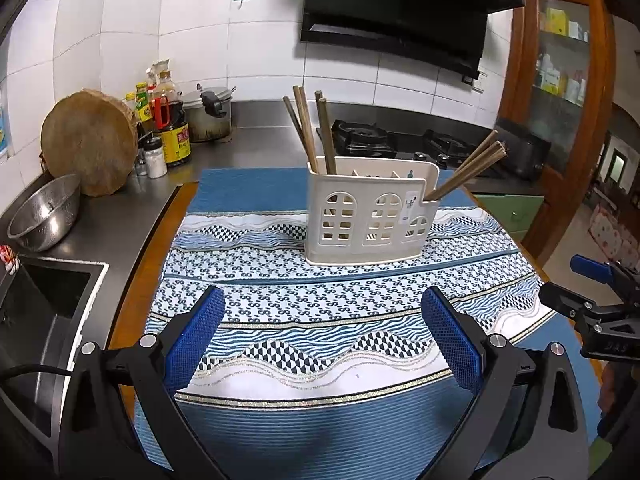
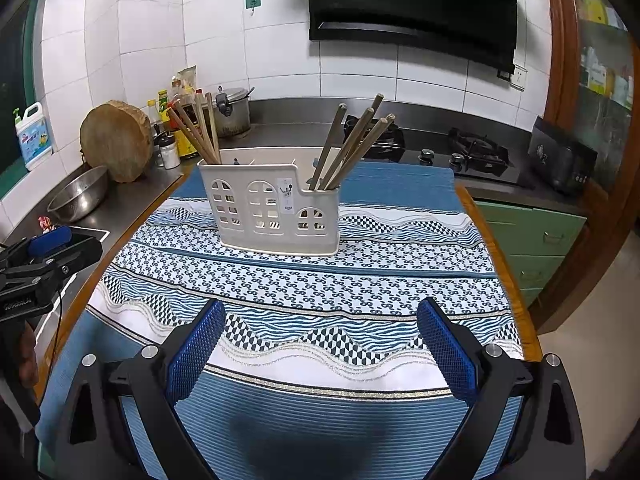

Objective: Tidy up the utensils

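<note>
A: What carried it all?

B: A worktop [image 2: 496,216] with wooden edges, pushed up against the steel kitchen counter [image 1: 120,216]. A blue patterned cloth [image 1: 320,292] covered nearly all of it, I'd guess to give a plain, soft staging area away from the sink [image 1: 44,292] and the gas hob [image 2: 472,156].

A: And the thing to be sorted?

B: A cream plastic utensil caddy [image 2: 276,212] stood upright on the cloth, toward the far side and roughly central, its windowed front facing the cameras. That put it between the two arms, so either could reach it.

A: What was in it?

B: Only chopsticks, in two bunches. The left bunch [image 2: 198,132] stood in the taller end compartment, the right bunch [image 2: 352,144] leaned outward from the lower end one. The middle slots looked empty. They were held apart by the dividers, which suggested the sorting was either finished or about to be redone; I couldn't tell which.

A: The tools?

B: The left tongs [image 1: 322,336] hung over the near cloth, spread wide, holding nothing. The right tongs [image 2: 320,336] were the same: wide apart, empty, aimed at the caddy. Each sat well short of it, probably a ready stance before any reach.

A: Nothing loose on the cloth?

B: None that I could see.
</note>
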`<state>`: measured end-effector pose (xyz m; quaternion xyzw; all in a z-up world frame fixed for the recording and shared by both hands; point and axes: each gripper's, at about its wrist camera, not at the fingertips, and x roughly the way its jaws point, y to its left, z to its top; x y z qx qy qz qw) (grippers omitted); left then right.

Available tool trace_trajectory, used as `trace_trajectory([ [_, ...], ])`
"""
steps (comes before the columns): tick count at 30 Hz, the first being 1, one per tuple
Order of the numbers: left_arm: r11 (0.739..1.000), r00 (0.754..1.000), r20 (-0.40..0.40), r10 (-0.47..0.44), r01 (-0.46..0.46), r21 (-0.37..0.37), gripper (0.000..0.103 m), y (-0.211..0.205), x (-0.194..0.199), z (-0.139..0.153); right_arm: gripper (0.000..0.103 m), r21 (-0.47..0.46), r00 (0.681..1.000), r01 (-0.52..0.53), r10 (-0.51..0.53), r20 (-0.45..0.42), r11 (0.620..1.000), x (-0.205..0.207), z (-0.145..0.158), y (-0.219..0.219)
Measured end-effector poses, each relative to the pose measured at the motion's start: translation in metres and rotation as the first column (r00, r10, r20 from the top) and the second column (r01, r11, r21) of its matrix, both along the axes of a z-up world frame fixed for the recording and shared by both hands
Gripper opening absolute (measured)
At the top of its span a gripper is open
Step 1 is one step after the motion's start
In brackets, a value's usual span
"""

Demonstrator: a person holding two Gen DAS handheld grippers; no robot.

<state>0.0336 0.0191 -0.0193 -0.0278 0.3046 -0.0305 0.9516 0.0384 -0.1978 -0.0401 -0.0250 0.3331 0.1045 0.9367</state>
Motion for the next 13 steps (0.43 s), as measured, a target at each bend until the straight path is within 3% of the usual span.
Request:
trace_trajectory([
  [13, 1.0, 1.0, -0.02, -0.011, 0.011, -0.001, 0.098, -0.0013, 0.0039, -0.0024, 0.093, 0.0, 1.0, 0.002, -0.002, -0.013, 1.0, 0.002, -0.003, 0.0019],
])
